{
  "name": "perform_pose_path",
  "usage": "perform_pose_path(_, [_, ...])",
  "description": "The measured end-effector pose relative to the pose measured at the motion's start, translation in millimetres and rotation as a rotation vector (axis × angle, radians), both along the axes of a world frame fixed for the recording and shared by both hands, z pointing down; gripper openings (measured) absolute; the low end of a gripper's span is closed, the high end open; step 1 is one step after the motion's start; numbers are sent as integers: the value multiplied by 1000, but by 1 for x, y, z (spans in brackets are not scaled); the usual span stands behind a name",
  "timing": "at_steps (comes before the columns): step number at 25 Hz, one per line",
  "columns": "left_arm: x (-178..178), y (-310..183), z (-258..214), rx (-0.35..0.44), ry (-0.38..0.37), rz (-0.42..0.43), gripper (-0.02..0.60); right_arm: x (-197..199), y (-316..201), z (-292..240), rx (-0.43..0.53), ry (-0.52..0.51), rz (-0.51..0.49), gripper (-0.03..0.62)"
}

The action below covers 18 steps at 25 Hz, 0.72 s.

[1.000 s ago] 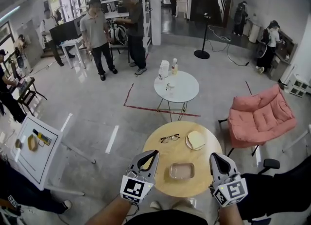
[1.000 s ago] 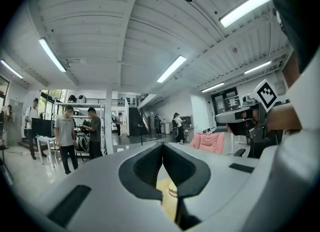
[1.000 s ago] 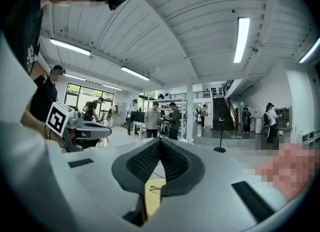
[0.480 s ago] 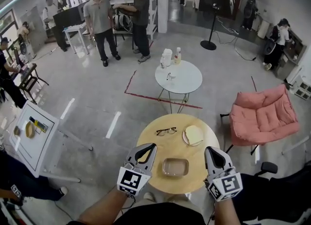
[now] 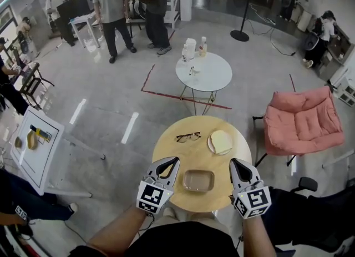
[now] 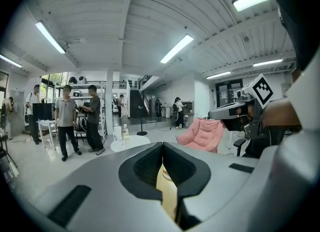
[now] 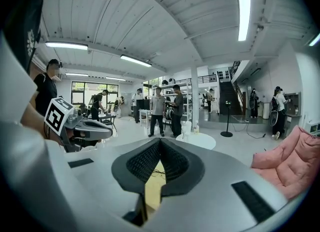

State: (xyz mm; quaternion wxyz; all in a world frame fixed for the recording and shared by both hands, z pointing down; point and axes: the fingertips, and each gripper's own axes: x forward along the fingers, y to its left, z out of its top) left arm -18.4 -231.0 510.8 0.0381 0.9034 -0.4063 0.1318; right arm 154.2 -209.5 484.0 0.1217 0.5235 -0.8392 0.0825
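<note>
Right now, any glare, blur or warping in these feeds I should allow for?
Head view: sharp, evenly lit, pale glare on the floor, lines bow toward the edges. Left gripper view: strong fisheye, black corners, ceiling light blown out, left tool close and soft. Right gripper view: same warp, right tool soft too.

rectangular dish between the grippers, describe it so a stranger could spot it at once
Find the round wooden table just below the person. At its near edge, between the left gripper and right gripper, lies the shallow rectangular dish. Unlike the eyeglasses and round plate beyond, it looks see-through.
</note>
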Motion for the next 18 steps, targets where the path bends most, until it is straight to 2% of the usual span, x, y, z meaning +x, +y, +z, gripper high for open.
perform_pose_path(5, [3, -2, 27, -43, -32, 11, 17, 2, -7, 24, -46, 4, 8, 15])
perform_pose_path(11, [9, 0, 62, -137, -25, 40, 17, 1, -9, 52, -106, 23, 13, 15])
perform_pose_path(18, [8, -2, 104, -206, -68, 31, 17, 7, -12, 89, -177, 65, 19, 15])
